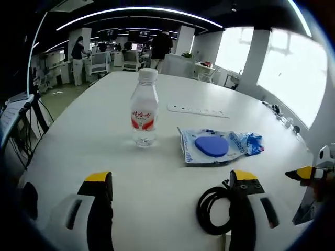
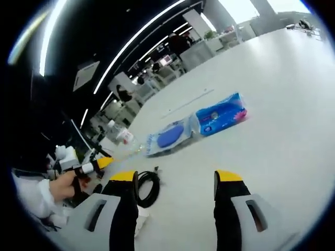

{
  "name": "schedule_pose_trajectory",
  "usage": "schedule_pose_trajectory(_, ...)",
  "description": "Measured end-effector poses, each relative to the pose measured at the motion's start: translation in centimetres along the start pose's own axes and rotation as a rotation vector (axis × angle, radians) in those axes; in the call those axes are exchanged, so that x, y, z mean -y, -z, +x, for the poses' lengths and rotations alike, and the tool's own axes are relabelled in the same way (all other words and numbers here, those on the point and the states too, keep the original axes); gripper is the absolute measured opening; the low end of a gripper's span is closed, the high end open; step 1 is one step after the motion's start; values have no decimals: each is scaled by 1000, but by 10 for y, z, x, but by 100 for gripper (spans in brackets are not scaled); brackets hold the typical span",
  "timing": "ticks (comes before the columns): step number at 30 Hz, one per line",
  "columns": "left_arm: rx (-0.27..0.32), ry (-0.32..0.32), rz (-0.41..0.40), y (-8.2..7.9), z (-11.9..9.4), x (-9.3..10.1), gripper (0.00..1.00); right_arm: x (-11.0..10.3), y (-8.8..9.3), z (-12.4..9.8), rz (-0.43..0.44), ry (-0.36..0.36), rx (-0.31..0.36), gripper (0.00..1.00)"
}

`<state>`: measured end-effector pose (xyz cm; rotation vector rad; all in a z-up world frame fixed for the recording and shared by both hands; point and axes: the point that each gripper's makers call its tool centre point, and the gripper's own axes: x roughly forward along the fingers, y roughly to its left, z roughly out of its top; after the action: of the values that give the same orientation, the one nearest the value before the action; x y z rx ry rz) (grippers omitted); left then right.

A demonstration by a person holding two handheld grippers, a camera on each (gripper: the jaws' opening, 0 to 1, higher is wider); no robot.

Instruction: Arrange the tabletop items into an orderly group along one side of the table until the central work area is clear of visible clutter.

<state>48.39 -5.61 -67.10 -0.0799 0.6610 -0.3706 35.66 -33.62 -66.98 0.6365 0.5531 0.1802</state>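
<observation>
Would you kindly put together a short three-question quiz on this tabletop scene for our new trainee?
1. True or false: the water bottle stands upright with its cap on.
2. What lies just beside the left gripper? A) a coiled black cable B) a mug C) a book
3. Fill in: the blue disc rests on a ____ packet.

Key: 1 true; 2 A; 3 blue and white. Both the left gripper and the right gripper have their jaws apart and hold nothing.
</observation>
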Motion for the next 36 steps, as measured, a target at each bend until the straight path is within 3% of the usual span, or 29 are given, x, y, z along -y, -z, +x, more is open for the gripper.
schedule_pose_trajectory(12,28,23,-3,-6,-6,11,91,-11,7,3,-6,-28,-25,55)
schedule_pose_trajectory(21,28,99,-6,6,-15,38,85,-4,16,-1,-7,-20,-45,54)
schedule_pose_trajectory(26,13,141,10,17,-24,54,82,-2,20,-3,-6,-9,-54,53)
schedule_pose_trajectory(28,-49,153,8,34,-28,62,81,-2,21,-3,-4,-9,-55,53)
schedule_pose_trajectory(36,-144,220,70,78,-48,93,81,2,29,-4,1,2,-72,53)
